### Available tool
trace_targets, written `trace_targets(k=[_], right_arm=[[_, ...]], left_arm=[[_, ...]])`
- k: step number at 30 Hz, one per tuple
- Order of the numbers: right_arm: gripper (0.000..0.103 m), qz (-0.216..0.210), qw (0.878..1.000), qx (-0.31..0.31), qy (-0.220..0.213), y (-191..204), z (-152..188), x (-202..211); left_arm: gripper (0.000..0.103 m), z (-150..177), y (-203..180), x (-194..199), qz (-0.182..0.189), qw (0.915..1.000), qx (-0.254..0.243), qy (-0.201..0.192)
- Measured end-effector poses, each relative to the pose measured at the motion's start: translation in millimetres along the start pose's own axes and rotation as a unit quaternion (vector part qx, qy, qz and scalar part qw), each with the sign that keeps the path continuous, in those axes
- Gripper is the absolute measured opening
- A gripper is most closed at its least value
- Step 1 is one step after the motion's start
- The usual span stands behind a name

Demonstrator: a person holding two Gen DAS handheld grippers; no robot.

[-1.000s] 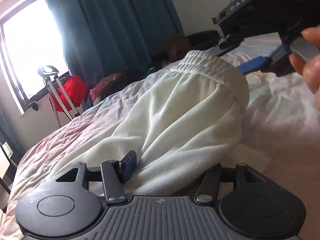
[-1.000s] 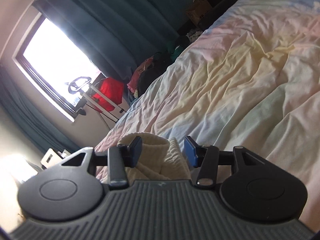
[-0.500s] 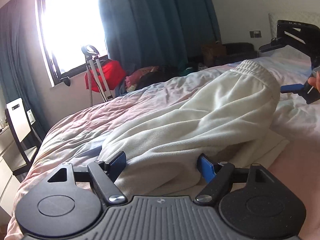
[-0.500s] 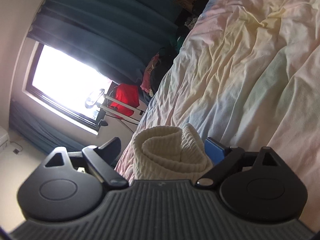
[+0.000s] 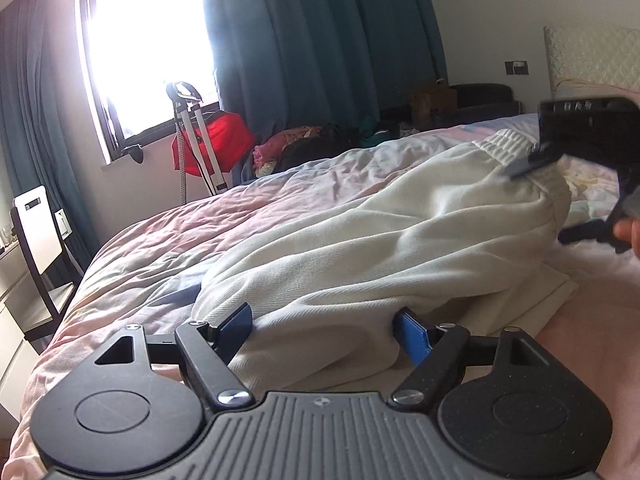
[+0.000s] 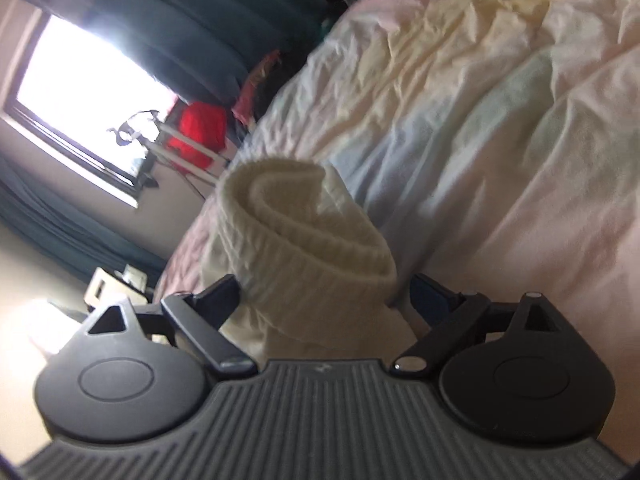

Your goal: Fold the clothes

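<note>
A cream ribbed garment point(image 5: 380, 236) lies folded over on the bed, its elastic waistband at the far right. My left gripper point(image 5: 326, 328) is open, its blue-padded fingers standing either side of the near cloth edge without pinching it. My right gripper point(image 6: 326, 294) is open, with the garment's doubled ribbed waistband point(image 6: 304, 240) lying loose between its fingers. The right gripper also shows in the left wrist view point(image 5: 580, 168), at the waistband end, with the person's fingertips behind it.
The bed has a rumpled pastel duvet point(image 5: 208, 224). Beyond it are a bright window point(image 5: 144, 48), blue curtains point(image 5: 320, 40), a red bag on a white stand point(image 5: 208, 144), a chair point(image 5: 36, 248) at the left, and a heap of clothes point(image 5: 304, 144).
Both grippers have opened and let go of the garment. The lifted cloth has dropped and now lies flatter on the bed. The right gripper's view has tilted toward the bed.
</note>
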State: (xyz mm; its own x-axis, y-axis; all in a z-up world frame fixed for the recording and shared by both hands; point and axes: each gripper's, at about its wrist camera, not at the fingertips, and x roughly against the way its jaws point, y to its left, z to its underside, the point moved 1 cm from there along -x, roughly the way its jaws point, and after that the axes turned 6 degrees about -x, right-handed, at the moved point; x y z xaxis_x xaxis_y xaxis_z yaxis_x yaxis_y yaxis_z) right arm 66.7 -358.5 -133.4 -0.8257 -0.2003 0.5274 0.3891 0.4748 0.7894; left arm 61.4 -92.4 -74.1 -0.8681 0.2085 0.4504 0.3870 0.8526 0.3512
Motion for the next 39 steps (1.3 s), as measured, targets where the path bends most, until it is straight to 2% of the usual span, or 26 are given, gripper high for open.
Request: trace_targets(k=[3, 6, 7, 8, 10, 12, 13, 15, 17, 18, 20, 24, 26, 28, 31, 33, 37, 39], right_arm=[[0.096, -0.027, 0.998, -0.056, 0.014, -17, 9, -10], [0.094, -0.053, 0.998, -0.013, -0.017, -4, 10, -10], [0.081, -0.063, 0.998, 0.01, -0.03, 3, 13, -10], [0.079, -0.071, 0.996, 0.033, -0.042, 9, 16, -10], [0.056, -0.068, 0.994, 0.07, -0.056, 20, 20, -9], [0.047, -0.094, 0.991, 0.069, -0.064, 24, 17, -1], [0.043, -0.109, 0.989, 0.067, -0.067, 26, 15, 3], [0.039, -0.167, 0.982, 0.051, -0.068, 33, 11, 11], [0.035, -0.211, 0.974, 0.049, -0.066, 41, 10, 18], [0.034, -0.227, 0.97, 0.054, -0.064, 46, 10, 22], [0.034, -0.259, 0.962, 0.063, -0.06, 57, 10, 29], [0.034, -0.32, 0.943, 0.081, -0.052, 76, 10, 43], [0.034, -0.286, 0.954, 0.078, -0.053, 67, 10, 39], [0.034, -0.246, 0.967, 0.056, -0.043, 50, 6, 27], [0.034, -0.189, 0.982, 0.005, -0.018, 19, -2, 3], [0.033, -0.17, 0.985, -0.009, -0.009, 6, 0, -8], [0.033, -0.157, 0.988, -0.005, -0.005, -8, 7, -14], [0.032, -0.15, 0.989, 0.0, -0.007, -10, 9, -12]], left_arm=[[0.08, 1, 1, 0, -0.003, 1.0, -0.004, -0.004], [0.08, 3, 0, 3, -0.008, 0.9998, -0.013, -0.011], [0.08, 3, -1, 4, -0.007, 0.9997, -0.016, -0.016], [0.08, 3, -2, 6, -0.006, 0.9995, -0.018, -0.023], [0.082, 3, -5, 12, -0.002, 0.9988, -0.028, -0.041], [0.084, 4, -10, 18, -0.002, 0.9973, -0.044, -0.058], [0.086, 4, -13, 20, -0.003, 0.9964, -0.052, -0.067], [0.087, 5, -22, 21, -0.017, 0.993, -0.087, -0.079], [0.087, 9, -33, 18, -0.046, 0.9851, -0.14, -0.089], [0.087, 11, -37, 15, -0.058, 0.9811, -0.162, -0.089], [0.088, 14, -38, 2, -0.08, 0.9816, -0.162, -0.061], [0.088, 18, -18, -11, -0.123, 0.9876, -0.097, -0.006], [0.09, 20, 2, -9, -0.13, 0.9908, -0.036, 0.016], [0.092, 24, 24, -4, -0.112, 0.9922, 0.044, 0.033], [0.093, 34, 43, -1, -0.082, 0.9857, 0.134, 0.06], [0.093, 42, 53, -1, -0.065, 0.978, 0.181, 0.08], [0.095, 54, 65, -3, -0.037, 0.9658, 0.236, 0.1], [0.095, 58, 70, -6, -0.028, 0.9627, 0.248, 0.105]])
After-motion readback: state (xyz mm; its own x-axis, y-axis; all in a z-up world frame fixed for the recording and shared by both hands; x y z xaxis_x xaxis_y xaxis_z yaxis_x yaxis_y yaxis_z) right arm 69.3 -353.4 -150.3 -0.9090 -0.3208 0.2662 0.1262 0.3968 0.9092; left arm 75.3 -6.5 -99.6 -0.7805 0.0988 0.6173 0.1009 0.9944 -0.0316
